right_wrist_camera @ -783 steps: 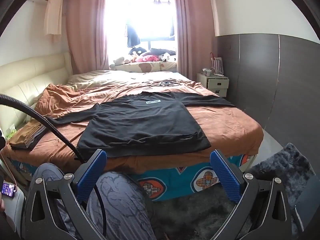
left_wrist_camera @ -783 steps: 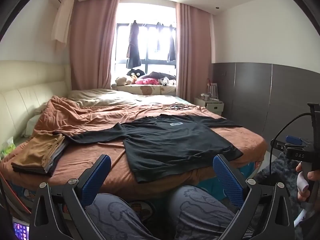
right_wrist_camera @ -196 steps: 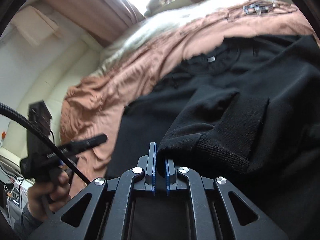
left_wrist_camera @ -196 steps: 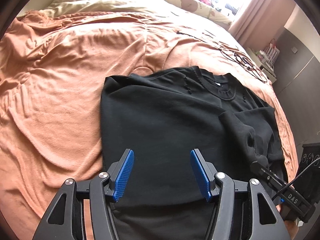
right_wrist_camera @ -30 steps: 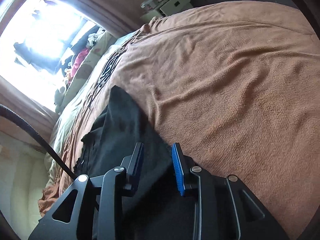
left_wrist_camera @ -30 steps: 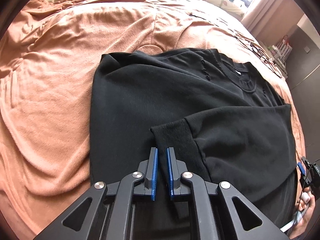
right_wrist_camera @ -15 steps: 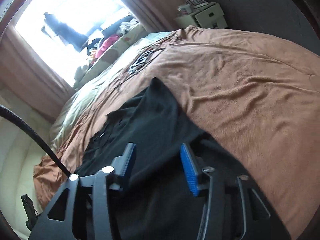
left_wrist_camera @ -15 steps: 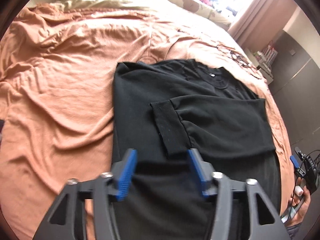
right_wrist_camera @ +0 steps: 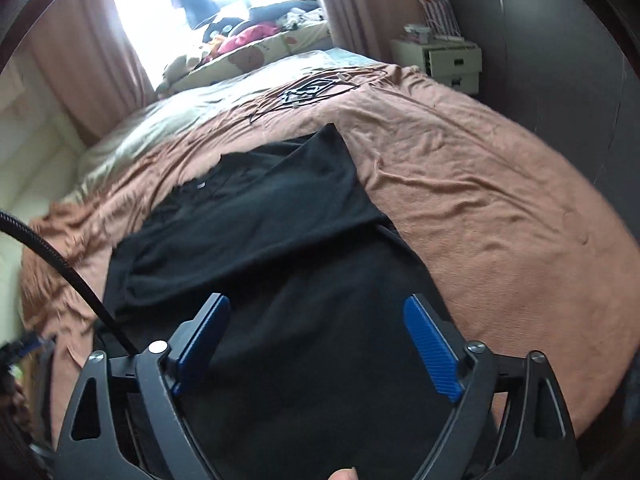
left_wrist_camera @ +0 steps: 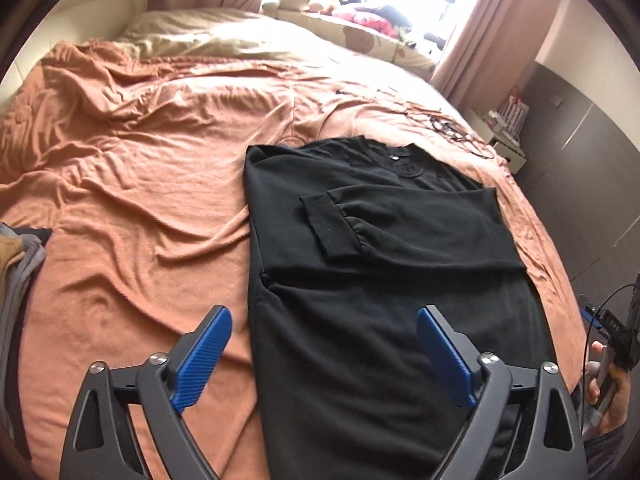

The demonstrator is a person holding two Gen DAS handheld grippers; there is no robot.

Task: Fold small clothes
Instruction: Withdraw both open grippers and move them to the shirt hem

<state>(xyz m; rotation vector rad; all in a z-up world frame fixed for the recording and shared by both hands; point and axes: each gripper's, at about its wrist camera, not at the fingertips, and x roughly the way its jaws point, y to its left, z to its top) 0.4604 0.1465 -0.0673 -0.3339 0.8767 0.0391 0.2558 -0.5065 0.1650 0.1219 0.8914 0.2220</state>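
The black top [left_wrist_camera: 380, 280] lies flat on the bed [left_wrist_camera: 140, 200], its sleeve folded across at 12 o'clock, so both grippers, left [left_wrist_camera: 324, 356] and right [right_wrist_camera: 316, 344], hang over it with fingers opening, empty, probably for the hem fold.

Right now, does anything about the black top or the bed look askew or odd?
Nothing serious. The black top lies flat on the orange blanket, one sleeve folded across its chest, its cuff slightly slanted. The blanket is rumpled on its far side, and a tangle of thin wire hangers lies beyond the collar.
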